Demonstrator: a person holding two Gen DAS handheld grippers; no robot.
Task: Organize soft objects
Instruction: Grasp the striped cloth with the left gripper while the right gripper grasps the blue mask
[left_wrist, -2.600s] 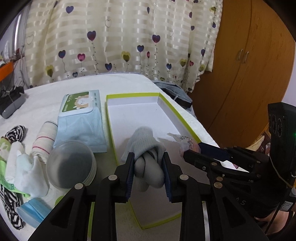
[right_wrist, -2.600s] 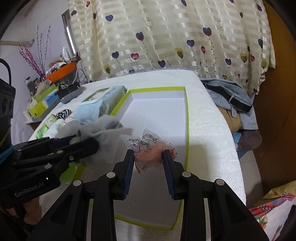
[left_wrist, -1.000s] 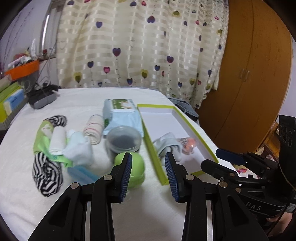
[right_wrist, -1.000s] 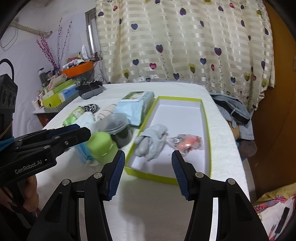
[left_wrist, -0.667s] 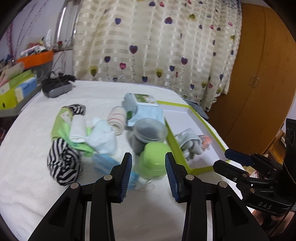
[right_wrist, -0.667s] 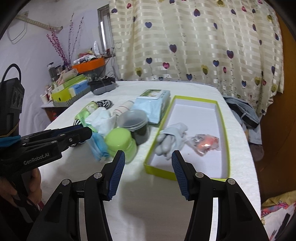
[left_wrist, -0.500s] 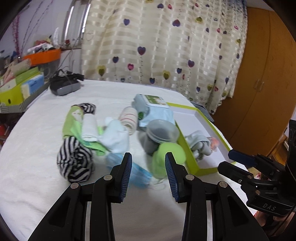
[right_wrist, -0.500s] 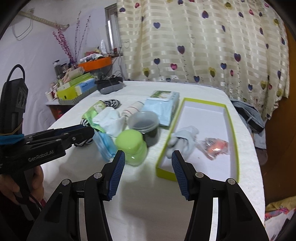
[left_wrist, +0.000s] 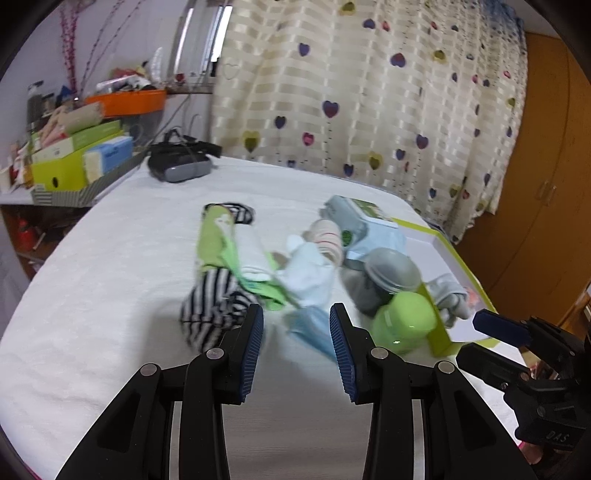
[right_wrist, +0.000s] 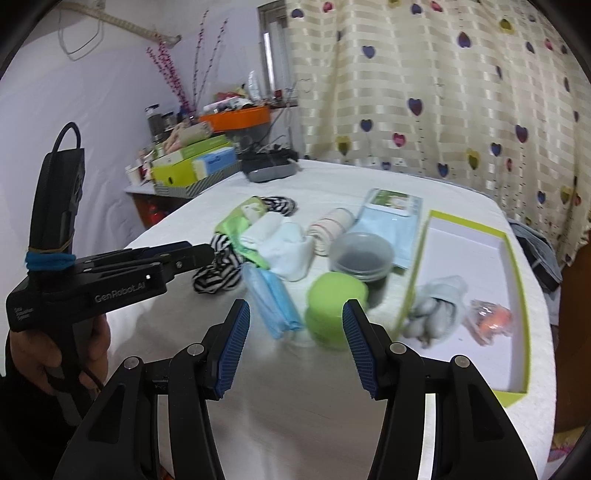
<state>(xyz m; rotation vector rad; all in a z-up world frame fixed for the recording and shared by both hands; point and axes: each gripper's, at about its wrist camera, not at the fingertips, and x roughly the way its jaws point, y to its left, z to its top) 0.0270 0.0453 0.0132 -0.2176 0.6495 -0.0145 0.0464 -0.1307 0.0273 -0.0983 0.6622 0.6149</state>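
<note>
A lime-rimmed white box (right_wrist: 410, 273) holds a grey sock (right_wrist: 439, 306) and a pink packet (right_wrist: 489, 321). Left of it lies a pile of soft things: a blue face mask (right_wrist: 273, 299), a white sock (right_wrist: 291, 251), a black-and-white striped sock (left_wrist: 214, 306) and a red-striped roll (right_wrist: 328, 229). My left gripper (left_wrist: 295, 325) is open above the cloth, with the mask (left_wrist: 310, 332) just beyond its tips. My right gripper (right_wrist: 295, 317) is open and empty, short of the mask and a green jar (right_wrist: 334, 302).
A clear lidded tub (right_wrist: 360, 258) and a wipes pack (right_wrist: 391, 218) stand beside the box. A dark headset (left_wrist: 181, 166) lies at the table's far end, with a cluttered shelf (left_wrist: 74, 155) to its left. A hand (right_wrist: 48, 354) holds the left gripper.
Both grippers let go of the grey sock and the pink packet in the box, pulled back and swung left. The pile of soft things now lies ahead of them.
</note>
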